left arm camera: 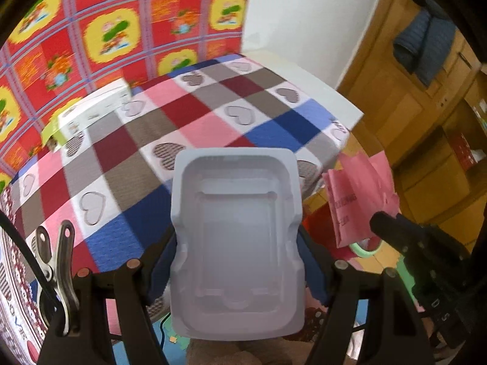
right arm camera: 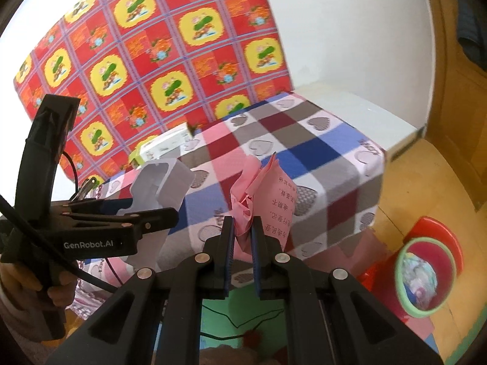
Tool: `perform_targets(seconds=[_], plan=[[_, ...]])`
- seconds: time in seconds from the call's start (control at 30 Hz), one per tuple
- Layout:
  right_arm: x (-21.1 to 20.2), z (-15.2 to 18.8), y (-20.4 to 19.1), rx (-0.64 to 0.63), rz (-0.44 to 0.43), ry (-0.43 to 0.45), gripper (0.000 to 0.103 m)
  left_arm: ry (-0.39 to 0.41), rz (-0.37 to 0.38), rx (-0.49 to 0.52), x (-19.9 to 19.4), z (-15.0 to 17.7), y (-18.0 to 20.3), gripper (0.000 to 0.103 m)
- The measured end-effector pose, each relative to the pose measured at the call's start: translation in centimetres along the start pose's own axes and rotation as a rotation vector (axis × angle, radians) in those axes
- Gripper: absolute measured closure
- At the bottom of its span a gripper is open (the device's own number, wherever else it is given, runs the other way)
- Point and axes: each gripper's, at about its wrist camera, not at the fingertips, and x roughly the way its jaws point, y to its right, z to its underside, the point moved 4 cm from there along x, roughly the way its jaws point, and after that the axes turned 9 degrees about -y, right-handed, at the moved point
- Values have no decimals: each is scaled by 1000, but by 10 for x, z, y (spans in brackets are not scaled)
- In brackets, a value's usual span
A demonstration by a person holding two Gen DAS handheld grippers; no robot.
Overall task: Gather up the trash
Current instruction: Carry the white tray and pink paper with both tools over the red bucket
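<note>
Left gripper (left arm camera: pixel 237 261) clamped on the white tray (left arm camera: pixel 237 243), held in the air off the table's (left arm camera: pixel 182 115) near edge. Right gripper (right arm camera: pixel 243 237) pinching crumpled pink paper (right arm camera: pixel 261 188), also off that edge. Box (left arm camera: pixel 91 109) sits at the table's far left edge. Bin (right arm camera: pixel 426 276) on floor, right.

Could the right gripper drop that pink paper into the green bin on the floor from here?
Probably yes. The right gripper holds the pink paper, and the green bin sits open-topped on the floor to its lower right, with nothing visibly between them.
</note>
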Motion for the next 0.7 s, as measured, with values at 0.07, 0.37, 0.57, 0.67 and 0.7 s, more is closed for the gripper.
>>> perform_targets(seconds=[0.07, 0.37, 0.57, 0.67, 0.7], plan=[[-4, 2, 6, 19, 14, 6, 92, -6, 8, 25, 2, -2, 10, 27], [-22, 17, 34, 136, 123, 35, 92, -27, 78, 153, 17, -15, 52, 27], [-36, 24, 50, 217, 194, 72, 92, -42, 116, 248, 26, -23, 79, 27], [-41, 30, 61, 255, 229, 90, 92, -45, 133, 300, 32, -28, 94, 27], [-43, 32, 66, 269, 239, 94, 92, -45, 139, 312, 33, -29, 98, 27]])
